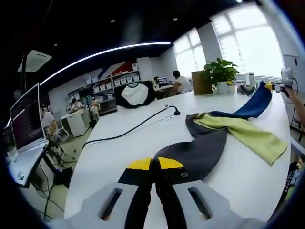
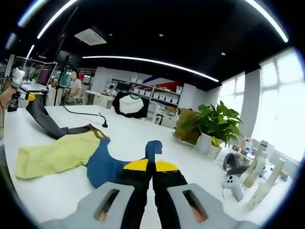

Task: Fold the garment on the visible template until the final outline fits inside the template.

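Item: garment (image 1: 224,131), tri-colour (dark grey, yellow-green, blue), stretched across a white table (image 1: 138,119) through the middle and right of the left gripper view, unfolded and rumpled. Left gripper (image 1: 155,174), bottom centre of its view, has its jaws closed on the dark grey end; right gripper (image 2: 152,174), bottom centre of its view, has its jaws closed on the blue end. Progress: early, by my judgement; no fold completed, no template outline discernible beneath the cloth. Surroundings: black cable (image 1: 133,128) at centre left, potted plant (image 2: 214,125) right of centre, laptop (image 1: 26,119) at far left, shelving and seated people at the back of an office.
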